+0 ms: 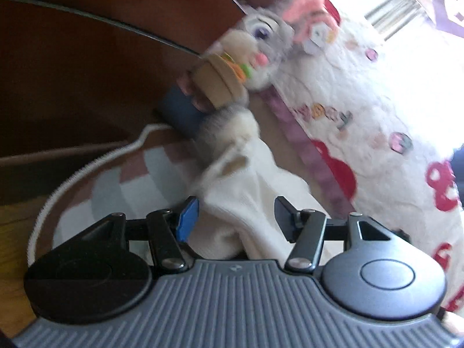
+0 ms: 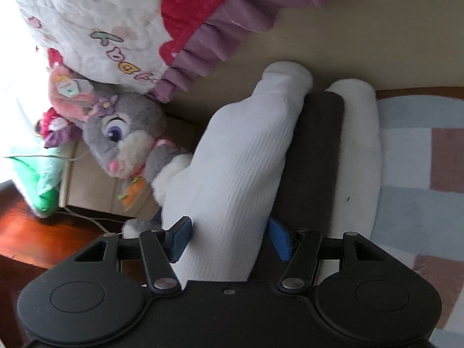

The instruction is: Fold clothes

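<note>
Left gripper [image 1: 235, 220] was spread wide with white cloth [image 1: 255, 191] bunched loose between the pads, not pinched. Right gripper [image 2: 229, 239] also wide around a white waffle-knit garment [image 2: 240, 156] running toward 12 o'clock. Plush bunny [image 2: 127, 139] sat at 10 o'clock there, under a quilt [image 2: 95, 29].

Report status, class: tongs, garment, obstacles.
Left tongs open around bunched cream fabric. Right tongs open, straddling white waffle-knit garment draped over dark block. Grey plush rabbit lies close alongside garment.
</note>
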`<state>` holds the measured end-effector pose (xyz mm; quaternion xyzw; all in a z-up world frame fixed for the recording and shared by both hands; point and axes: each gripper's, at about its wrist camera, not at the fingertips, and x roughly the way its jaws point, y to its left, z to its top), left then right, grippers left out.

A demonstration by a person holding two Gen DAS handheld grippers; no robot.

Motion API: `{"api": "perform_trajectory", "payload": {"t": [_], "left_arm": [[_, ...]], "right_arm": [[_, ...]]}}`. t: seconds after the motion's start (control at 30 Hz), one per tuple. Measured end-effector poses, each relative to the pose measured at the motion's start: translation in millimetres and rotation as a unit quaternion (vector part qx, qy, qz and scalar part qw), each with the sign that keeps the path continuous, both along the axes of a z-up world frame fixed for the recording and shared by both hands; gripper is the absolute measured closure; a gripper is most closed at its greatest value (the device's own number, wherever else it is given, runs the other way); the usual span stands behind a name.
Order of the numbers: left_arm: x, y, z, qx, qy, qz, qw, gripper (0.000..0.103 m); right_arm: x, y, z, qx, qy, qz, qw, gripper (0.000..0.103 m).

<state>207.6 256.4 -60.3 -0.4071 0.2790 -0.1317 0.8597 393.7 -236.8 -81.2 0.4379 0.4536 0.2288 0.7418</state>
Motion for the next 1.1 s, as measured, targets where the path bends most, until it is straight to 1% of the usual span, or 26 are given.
{"api": "perform_trajectory", "payload": {"t": [0.1,0.13,0.17,0.27,0.3,0.37,0.43,0.47,0.5,0.57,0.6,0.67,0.73,0.77,0.83,0.9,0.93,0.97,1.03,1.1], "left_arm": [[3,3,-5,-0.060,0.032,-0.017,0.9975,0.046],[4,3,-6,-0.074,0.044,-0.022,0.9960,0.046],[4,0,-6,-0.073,0.053,-0.028,0.9956,0.046],[9,-15,-5,-0.044,0.072,-0.047,0.9953,0.046],[10,-19,-6,-0.045,0.076,-0.053,0.9947,0.046],[11,-25,-11,-0.081,0.078,-0.059,0.9919,0.046],[11,-32,-18,-0.116,0.081,-0.041,0.9891,0.045],[13,-37,-23,-0.125,0.087,-0.028,0.9880,0.045],[16,-42,-29,-0.126,0.096,-0.013,0.9873,0.045],[21,-50,-42,-0.121,0.119,0.015,0.9855,0.045],[22,-51,-45,-0.121,0.116,0.024,0.9855,0.045],[23,-52,-45,-0.114,0.095,0.043,0.9880,0.045],[28,-54,-37,-0.086,0.064,0.066,0.9920,0.043],[30,-55,-32,-0.073,0.049,0.077,0.9932,0.041],[36,-58,-29,-0.049,0.026,0.087,0.9947,0.039],[42,-62,-33,-0.025,0.015,0.087,0.9958,0.039],[44,-62,-36,-0.019,0.011,0.087,0.9960,0.038],[45,-60,-41,-0.022,0.005,0.091,0.9956,0.035],[49,-56,-49,-0.022,0.001,0.102,0.9946,0.032],[58,-55,-55,-0.002,0.001,0.101,0.9949,0.036]], "right_arm": [[-2,-2,-1,0.020,-0.002,0.026,0.999,0.038],[-3,-1,-1,0.024,-0.002,0.038,0.999,0.038],[-5,0,0,0.026,-0.002,0.052,0.998,0.038],[-10,9,6,0.014,-0.007,0.083,0.996,0.038],[-12,13,8,0.008,-0.009,0.088,0.996,0.038],[-14,18,9,0.004,-0.009,0.090,0.996,0.037],[-16,21,9,-0.003,-0.009,0.090,0.996,0.037],[-16,22,10,-0.008,-0.011,0.089,0.996,0.037],[-15,22,10,-0.011,-0.013,0.082,0.996,0.037],[-12,21,11,-0.019,-0.016,0.069,0.997,0.037],[-11,21,12,-0.023,-0.018,0.062,0.998,0.037],[-9,20,13,-0.030,-0.022,0.049,0.998,0.037],[-7,19,13,-0.038,-0.026,0.036,0.998,0.037],[-5,19,14,-0.041,-0.027,0.029,0.998,0.037],[-3,18,15,-0.049,-0.031,0.016,0.998,0.037],[-1,17,16,-0.056,-0.035,0.002,0.998,0.037],[0,17,16,-0.060,-0.037,-0.004,0.998,0.037],[1,17,18,-0.066,-0.044,-0.009,0.997,0.036],[-1,17,25,-0.082,-0.072,-0.016,0.994,0.033],[-3,18,33,-0.099,-0.100,-0.022,0.990,0.032]]}}
